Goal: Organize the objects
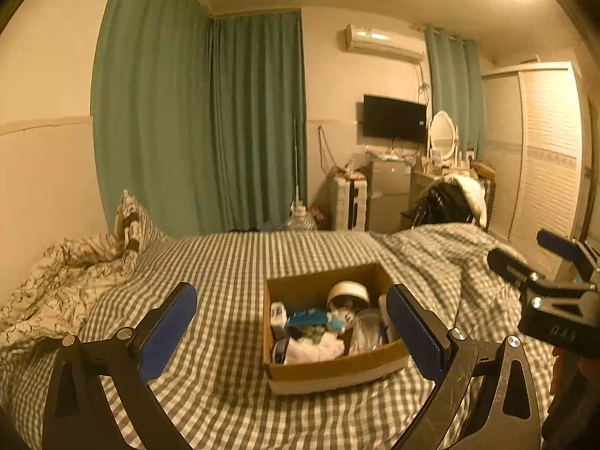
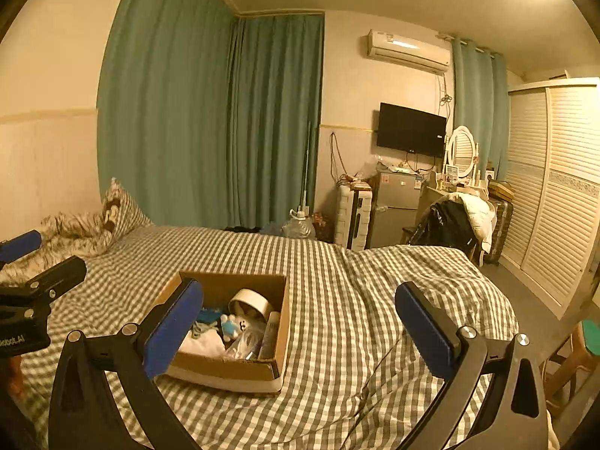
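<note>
Cardboard box (image 1: 330, 369) of clutter is sitting at lower centre on the checked bed (image 1: 225, 262); left tongs (image 1: 290, 322) and right tongs (image 2: 300, 322) are hovering spread, gripping nothing.

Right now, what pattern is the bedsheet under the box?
Grey-and-white gingham check bedsheet, clearest in the right wrist view.

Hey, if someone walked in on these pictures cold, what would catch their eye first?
Probably the open cardboard box sitting mid-bed on the grey checked bedspread, crammed with odds and ends: a roll of tape, a small blue-and-white plush toy, white cloth. Next, the blue-padded left gripper and right gripper, both open and empty, held low over the bed near the box. Behind, teal curtains fill the far wall.
</note>
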`<action>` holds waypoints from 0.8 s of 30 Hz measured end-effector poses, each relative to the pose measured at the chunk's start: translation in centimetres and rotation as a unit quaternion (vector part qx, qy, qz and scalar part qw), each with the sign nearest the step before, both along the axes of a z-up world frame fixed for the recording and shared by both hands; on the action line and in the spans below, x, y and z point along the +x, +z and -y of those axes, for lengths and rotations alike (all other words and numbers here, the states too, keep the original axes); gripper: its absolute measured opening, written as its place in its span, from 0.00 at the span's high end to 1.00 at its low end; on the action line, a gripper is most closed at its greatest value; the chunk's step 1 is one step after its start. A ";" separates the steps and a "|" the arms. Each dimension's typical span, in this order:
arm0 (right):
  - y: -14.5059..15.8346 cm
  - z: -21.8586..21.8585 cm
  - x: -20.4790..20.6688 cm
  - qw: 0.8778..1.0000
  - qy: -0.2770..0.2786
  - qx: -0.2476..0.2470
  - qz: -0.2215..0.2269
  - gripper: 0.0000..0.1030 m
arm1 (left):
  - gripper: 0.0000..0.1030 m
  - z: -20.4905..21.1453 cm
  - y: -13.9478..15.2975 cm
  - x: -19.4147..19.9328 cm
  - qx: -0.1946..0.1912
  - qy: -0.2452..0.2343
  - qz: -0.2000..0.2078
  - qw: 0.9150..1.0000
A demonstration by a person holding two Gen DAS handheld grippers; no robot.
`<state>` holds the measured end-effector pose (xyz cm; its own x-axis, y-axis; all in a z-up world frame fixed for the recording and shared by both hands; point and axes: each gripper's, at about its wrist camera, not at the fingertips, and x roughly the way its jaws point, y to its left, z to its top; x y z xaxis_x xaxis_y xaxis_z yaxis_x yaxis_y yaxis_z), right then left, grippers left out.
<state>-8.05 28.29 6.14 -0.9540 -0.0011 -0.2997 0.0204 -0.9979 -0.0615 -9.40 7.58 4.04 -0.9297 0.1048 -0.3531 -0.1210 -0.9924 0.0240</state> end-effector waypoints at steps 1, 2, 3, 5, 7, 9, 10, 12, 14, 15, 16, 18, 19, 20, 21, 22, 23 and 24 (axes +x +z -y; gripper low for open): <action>-0.2 0.1 -0.1 1.000 0.006 -0.003 -0.001 0.00 | 0.00 0.1 -0.2 0.0 0.001 0.003 0.003 1.000; -0.3 0.1 -0.2 1.000 0.013 -0.007 0.000 0.00 | 0.00 0.3 -0.3 0.0 0.002 0.006 0.005 1.000; -0.5 0.2 -0.3 1.000 0.018 -0.011 0.001 0.00 | 0.00 0.4 -0.4 -0.1 0.003 0.007 0.006 1.000; -0.7 0.4 -0.3 1.000 0.021 -0.013 0.004 0.00 | 0.00 0.5 -0.5 -0.1 0.004 0.009 0.008 1.000; -0.8 0.5 -0.3 1.000 0.021 -0.011 0.007 0.00 | 0.00 0.6 -0.4 -0.1 0.004 0.012 0.010 1.000; -0.9 0.5 -0.2 1.000 0.019 -0.010 0.010 0.00 | 0.00 0.7 -0.4 -0.1 0.006 0.012 0.012 1.000; -0.7 0.4 -0.2 1.000 0.019 -0.010 0.011 0.00 | 0.00 0.7 -0.4 -0.1 0.007 0.011 0.012 1.000; -0.7 0.4 -0.3 1.000 0.018 -0.010 0.010 0.00 | 0.00 0.7 -0.5 -0.1 0.006 0.010 0.012 1.000; -0.7 0.4 -0.3 1.000 0.017 -0.010 0.010 0.00 | 0.00 0.6 -0.5 -0.1 0.004 0.010 0.014 1.000; -0.6 0.4 -0.2 1.000 0.018 -0.010 0.011 0.00 | 0.00 0.6 -0.5 -0.1 0.003 0.010 0.014 1.000; -0.6 0.3 -0.2 1.000 0.018 -0.010 0.012 0.00 | 0.00 0.6 -0.5 -0.1 0.002 0.011 0.014 1.000; -0.5 0.2 -0.2 1.000 0.017 -0.013 0.011 0.00 | 0.00 0.5 -0.5 -0.1 0.003 0.009 0.016 1.000; -0.5 0.1 -0.2 1.000 0.018 -0.014 0.011 0.00 | 0.00 0.5 -0.5 -0.1 0.002 0.009 0.018 1.000; -0.5 0.1 -0.2 1.000 0.019 -0.016 0.012 0.00 | 0.00 0.4 -0.5 -0.1 0.002 0.009 0.018 1.000; -0.5 0.1 -0.2 1.000 0.018 -0.017 0.012 0.00 | 0.00 0.4 -0.5 -0.1 0.001 0.009 0.019 1.000; -0.4 0.0 -0.2 1.000 0.017 -0.017 0.012 0.00 | 0.00 0.3 -0.5 -0.1 0.000 0.010 0.018 1.000; -0.5 0.0 -0.2 1.000 0.017 -0.017 0.012 0.00 | 0.00 0.3 -0.5 0.0 -0.001 0.010 0.017 1.000; -0.5 0.0 -0.2 1.000 0.017 -0.017 0.013 0.00 | 0.00 0.3 -0.4 -0.1 -0.002 0.010 0.017 1.000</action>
